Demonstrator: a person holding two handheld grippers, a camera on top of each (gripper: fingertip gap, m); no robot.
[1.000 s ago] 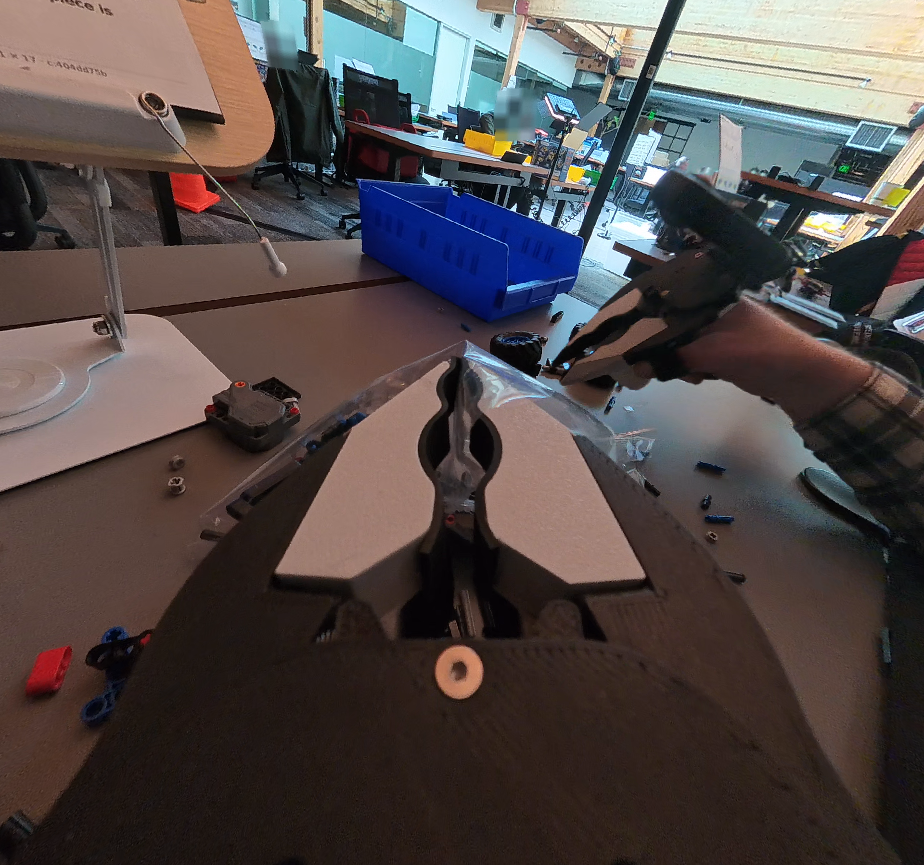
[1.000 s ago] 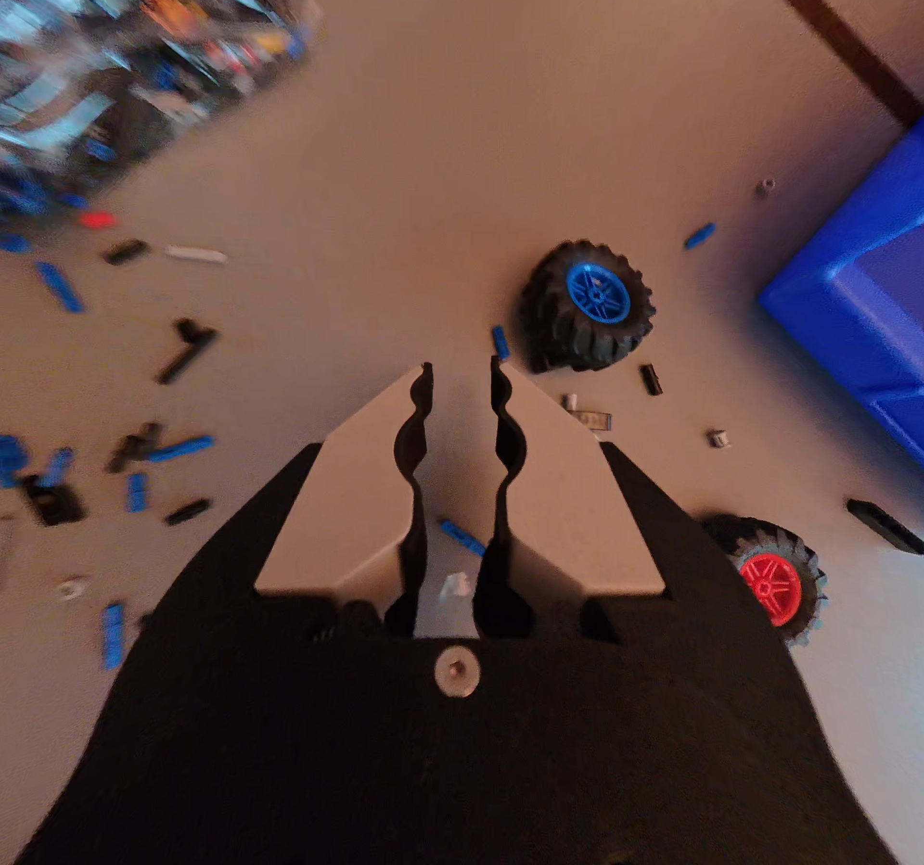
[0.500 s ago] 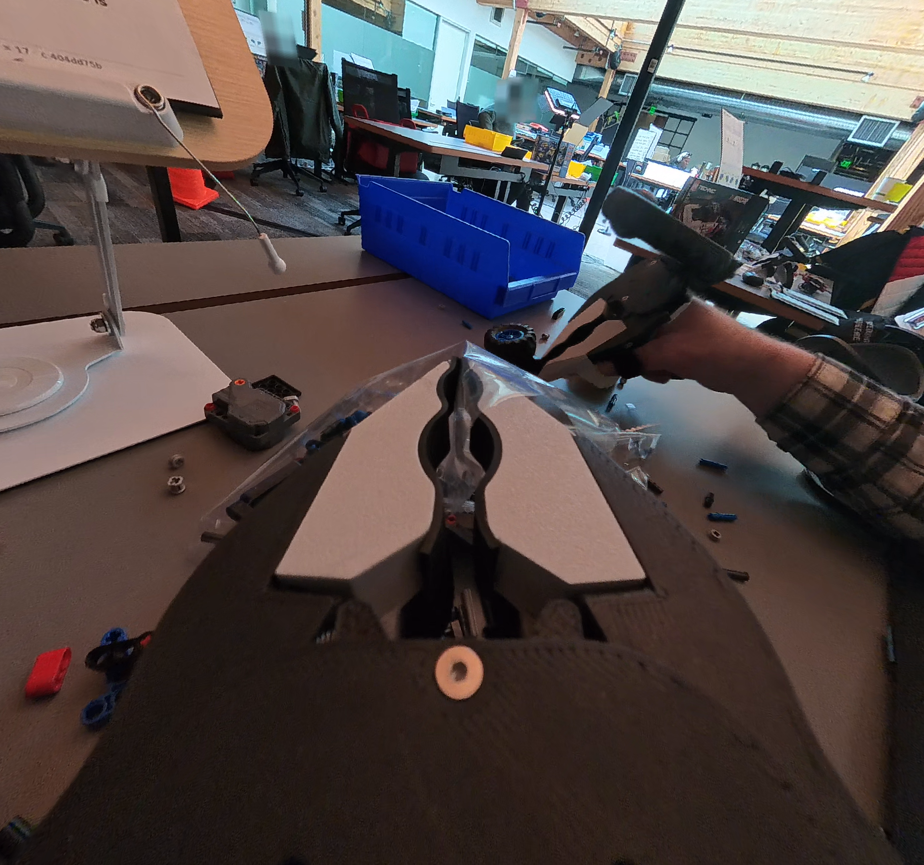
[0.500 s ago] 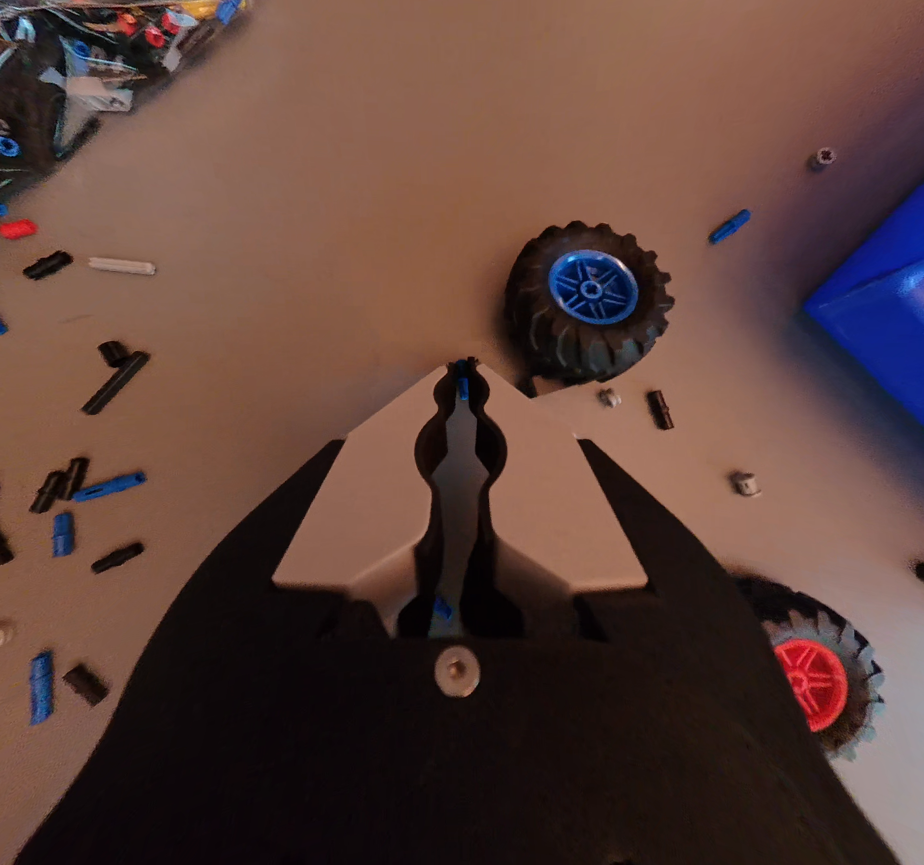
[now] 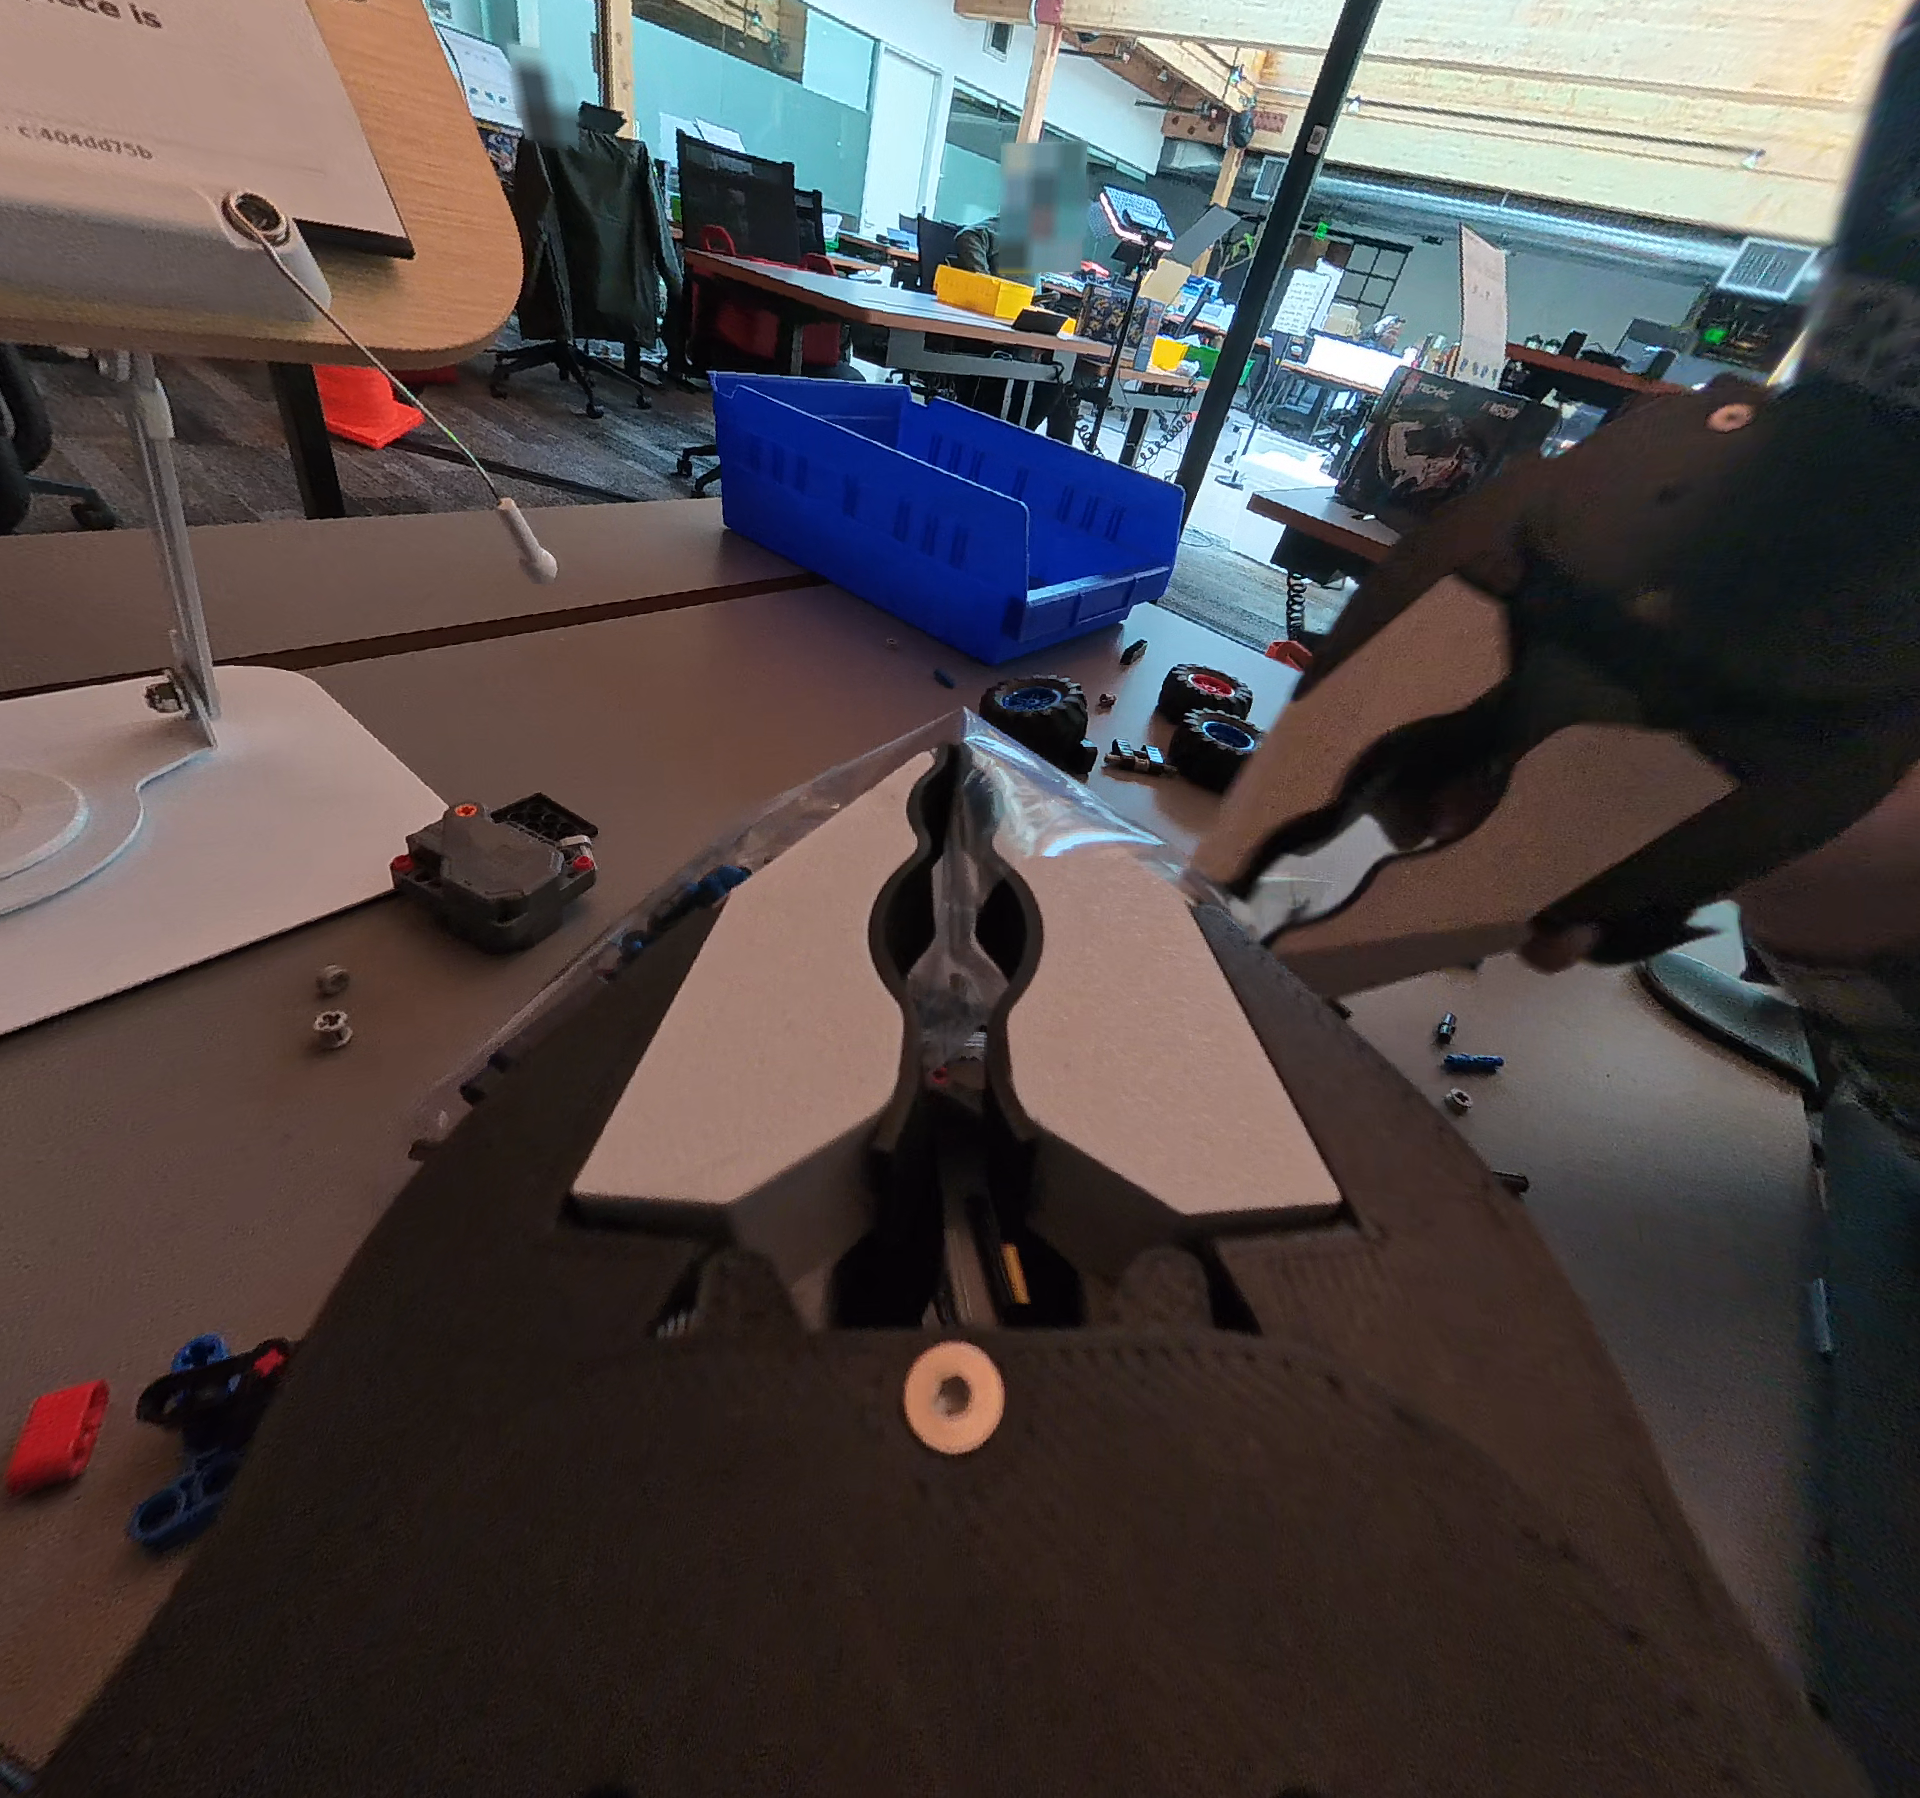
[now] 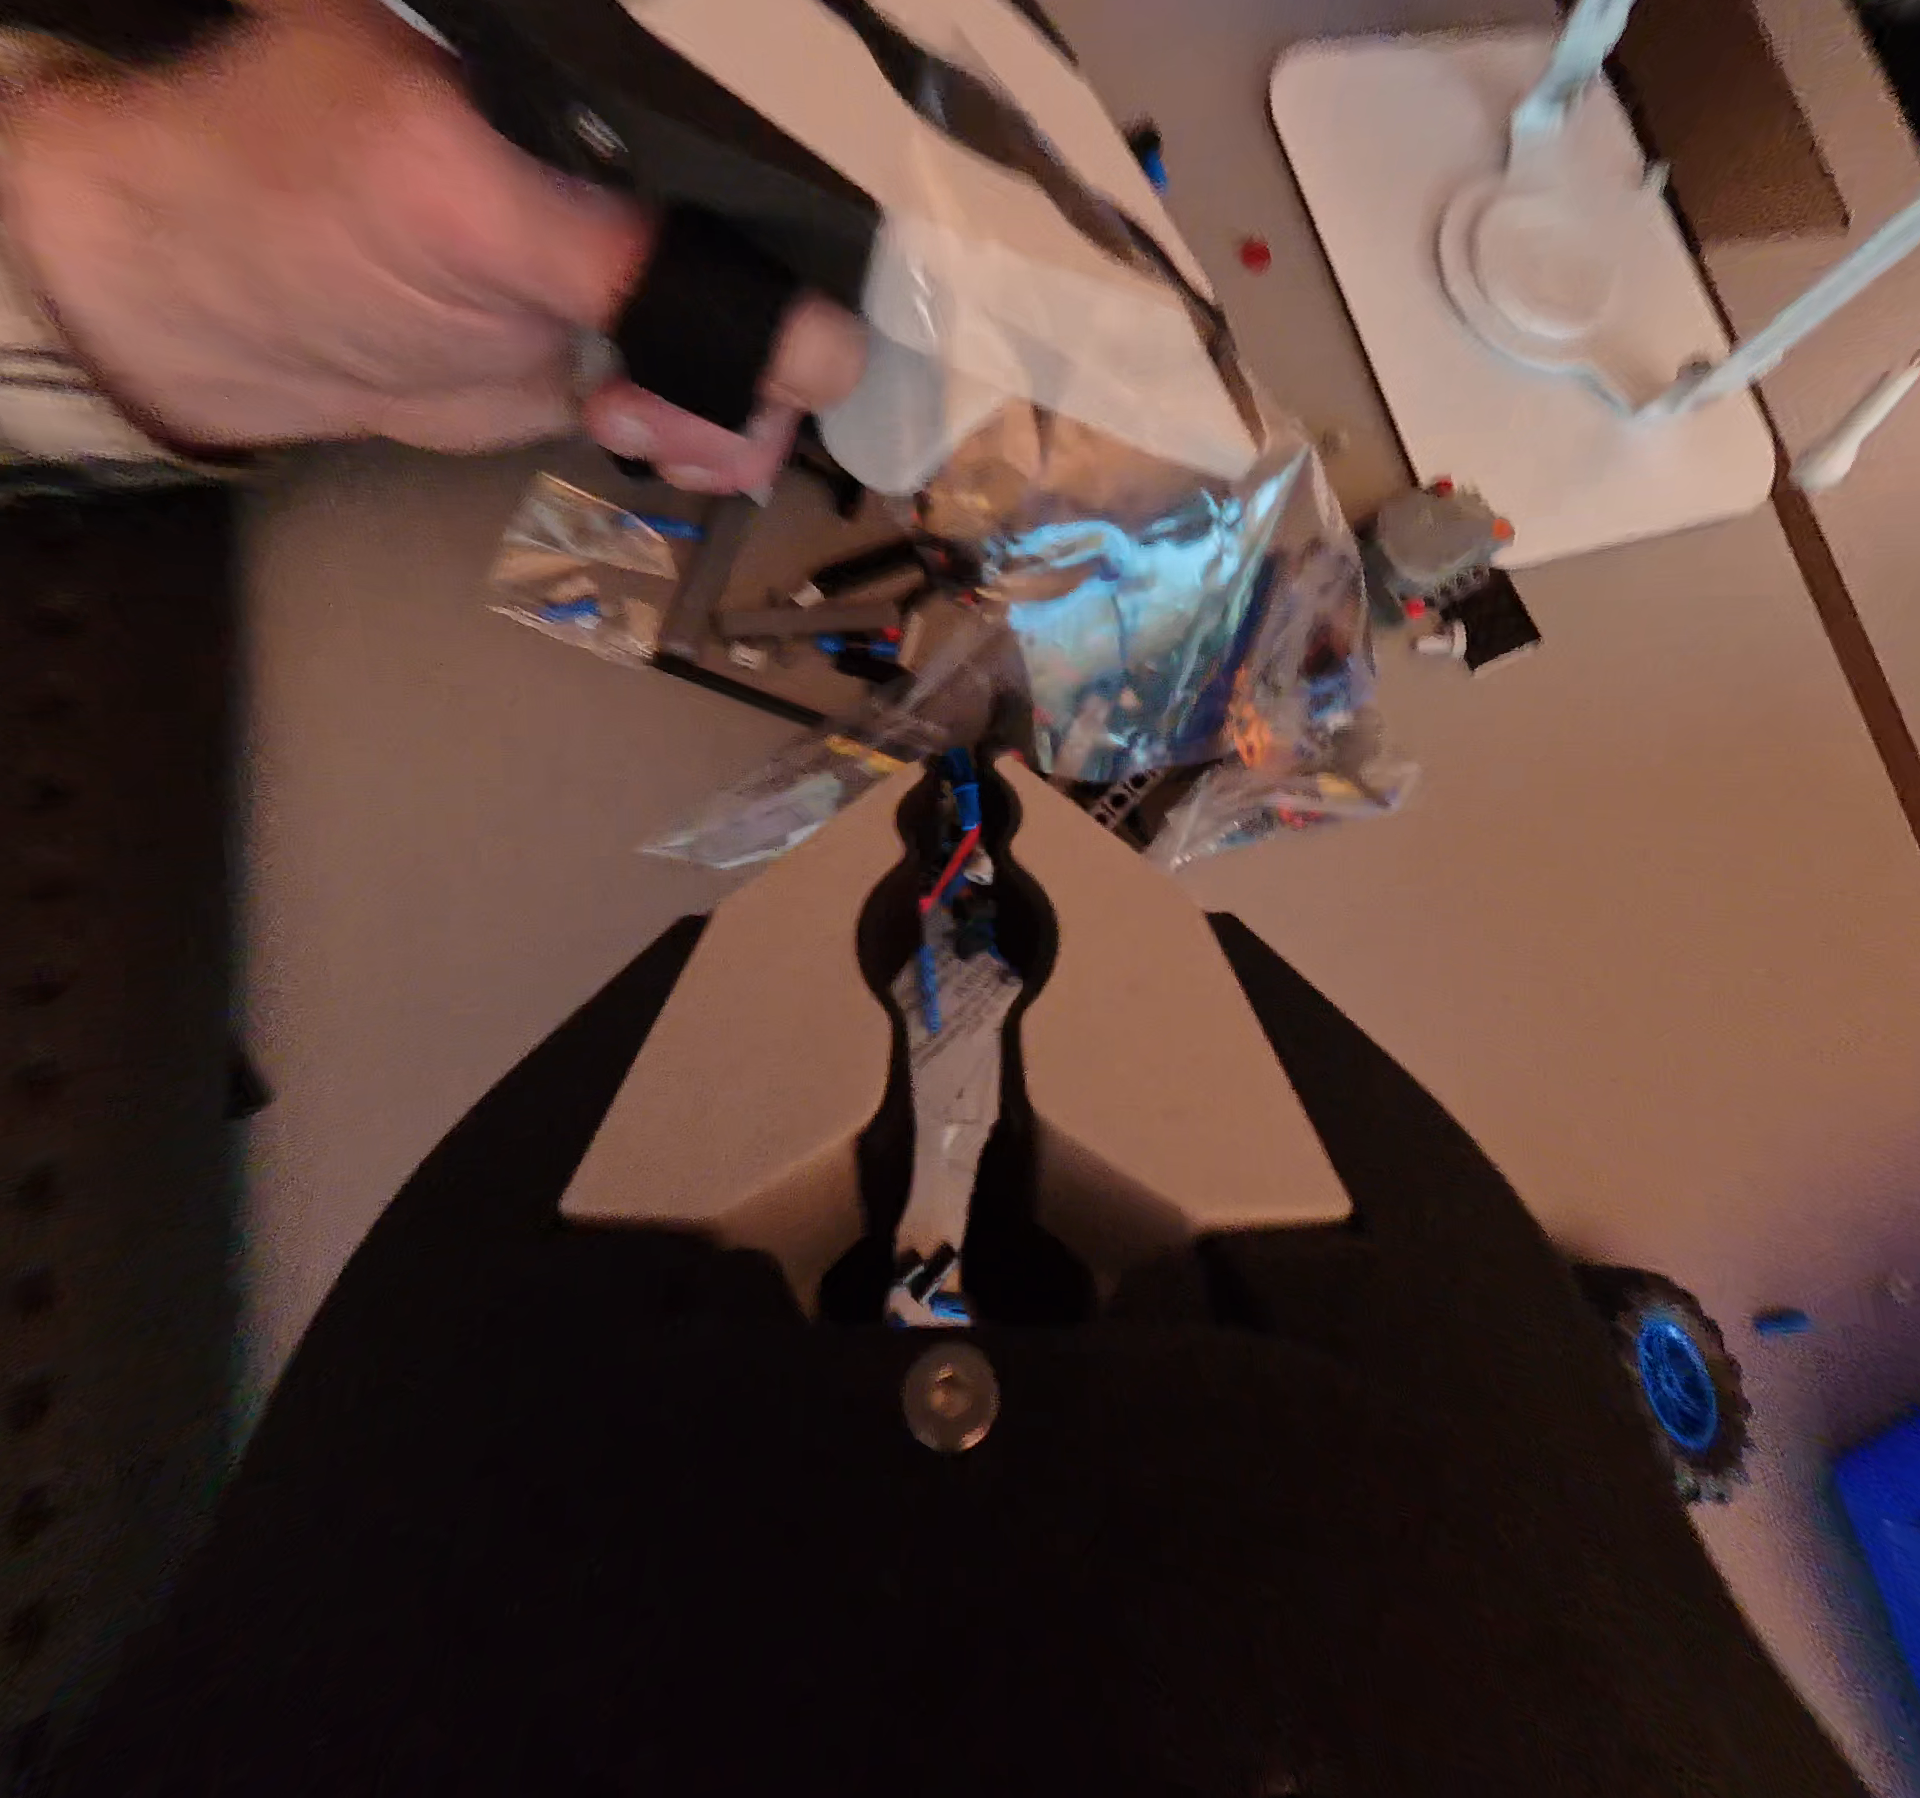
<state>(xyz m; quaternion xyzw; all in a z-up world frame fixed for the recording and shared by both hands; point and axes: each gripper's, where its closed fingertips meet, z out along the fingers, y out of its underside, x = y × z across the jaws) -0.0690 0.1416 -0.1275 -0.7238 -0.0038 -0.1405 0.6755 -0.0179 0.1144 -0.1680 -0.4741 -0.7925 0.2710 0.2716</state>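
My left gripper is shut on the top edge of a clear plastic bag of small building pieces and holds it up over the grey table. My right gripper is shut on a small blue pin and hangs just above the crumpled bag. In the left wrist view the right gripper has its tips at the bag's right edge. In the right wrist view a hand holds the left gripper over the bag. That view is blurred.
A blue bin stands at the back. Three toy wheels lie in front of it. A grey motor block sits by a white stand base. Loose red and blue pieces lie at the left. There is about 7 cm between the tips of the two grippers.
My right gripper shut on a blue pin beside the blue wheel, then carried it across to the bag. My left gripper kept hold of the bag and barely moved.
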